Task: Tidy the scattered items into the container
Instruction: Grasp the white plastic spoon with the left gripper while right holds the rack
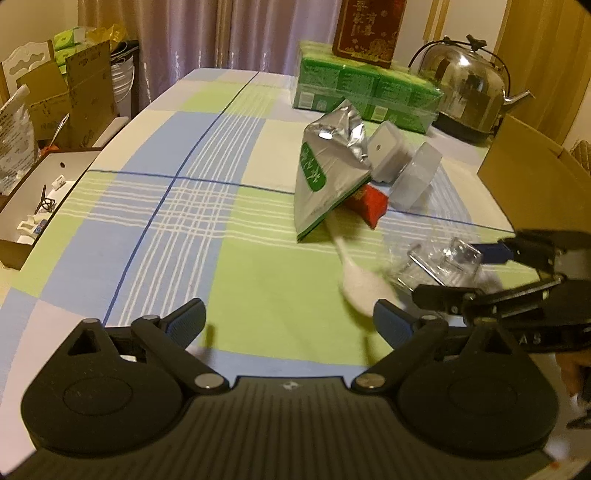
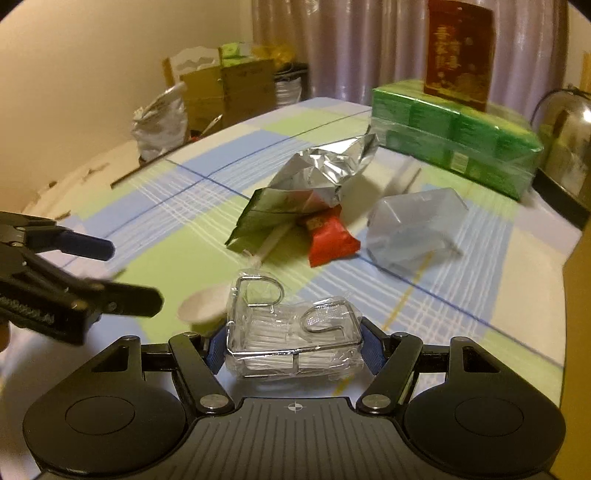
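Observation:
My right gripper (image 2: pixel 293 349) is shut on a clear plastic packet of wire hooks (image 2: pixel 291 332), its blue pads pressing both sides. In the left wrist view that packet (image 1: pixel 443 264) sits in the right gripper (image 1: pixel 467 273) at the right, low over the cloth. My left gripper (image 1: pixel 290 323) is open and holds nothing; a white spoon (image 1: pixel 354 284) lies just ahead of its right finger. Beyond lie a silver foil bag (image 1: pixel 328 173), a red packet (image 1: pixel 369 205) and a translucent lidded box (image 1: pixel 406 166). A cardboard box (image 1: pixel 528 173) stands at the right edge.
Green tissue packs (image 1: pixel 369 88) with a dark red box (image 1: pixel 365 29) on top and a steel kettle (image 1: pixel 465 92) stand at the far side. The checked tablecloth (image 1: pixel 166 221) ends in a rounded edge on the left, with cartons (image 1: pixel 74 96) beyond it.

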`<state>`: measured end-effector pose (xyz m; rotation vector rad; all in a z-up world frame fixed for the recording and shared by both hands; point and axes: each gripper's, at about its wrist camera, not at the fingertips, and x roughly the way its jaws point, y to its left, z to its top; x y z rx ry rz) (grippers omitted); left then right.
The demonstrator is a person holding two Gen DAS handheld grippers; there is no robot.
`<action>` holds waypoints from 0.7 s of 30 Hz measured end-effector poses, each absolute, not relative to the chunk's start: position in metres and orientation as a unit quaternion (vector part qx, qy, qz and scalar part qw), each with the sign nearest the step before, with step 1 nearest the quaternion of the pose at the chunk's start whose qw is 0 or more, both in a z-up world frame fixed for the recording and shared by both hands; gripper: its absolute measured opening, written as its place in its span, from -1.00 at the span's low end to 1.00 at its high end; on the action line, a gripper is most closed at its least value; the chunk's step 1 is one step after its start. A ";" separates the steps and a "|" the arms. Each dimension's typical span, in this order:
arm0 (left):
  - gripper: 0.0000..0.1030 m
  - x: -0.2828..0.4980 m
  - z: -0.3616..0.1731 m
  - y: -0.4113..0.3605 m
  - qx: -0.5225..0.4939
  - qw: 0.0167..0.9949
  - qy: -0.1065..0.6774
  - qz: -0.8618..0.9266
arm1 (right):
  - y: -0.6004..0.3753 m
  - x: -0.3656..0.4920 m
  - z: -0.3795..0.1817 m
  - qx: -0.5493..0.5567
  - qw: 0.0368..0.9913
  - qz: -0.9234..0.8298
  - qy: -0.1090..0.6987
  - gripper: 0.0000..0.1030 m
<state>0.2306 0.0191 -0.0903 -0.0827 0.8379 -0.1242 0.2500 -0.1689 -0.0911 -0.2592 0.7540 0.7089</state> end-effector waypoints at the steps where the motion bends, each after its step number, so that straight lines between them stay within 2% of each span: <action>1: 0.73 0.231 -0.089 0.016 -0.039 0.911 0.406 -0.063 | -0.174 0.249 -0.090 -0.121 0.870 0.318 0.357 0.30; 5: 0.42 0.240 -0.090 -0.004 -0.039 0.908 0.408 -0.081 | -0.197 0.251 -0.090 -0.088 0.889 0.261 0.366 0.30; 9: 0.40 0.251 -0.096 -0.029 -0.028 0.908 0.411 -0.082 | -0.208 0.249 -0.090 -0.084 0.894 0.245 0.366 0.30; 11: 0.12 0.255 -0.102 -0.039 -0.015 0.908 0.412 -0.072 | -0.213 0.248 -0.089 -0.078 0.896 0.239 0.366 0.30; 14: -0.15 0.258 -0.109 -0.049 -0.001 0.910 0.412 -0.054 | -0.217 0.248 -0.088 -0.070 0.900 0.235 0.360 0.30; 19: -0.22 0.254 -0.114 -0.057 0.016 0.918 0.395 -0.025 | -0.220 0.248 -0.089 -0.060 0.903 0.233 0.356 0.30; 21: -0.30 0.251 -0.115 -0.057 0.015 0.921 0.389 -0.018 | -0.220 0.247 -0.090 -0.056 0.903 0.232 0.357 0.30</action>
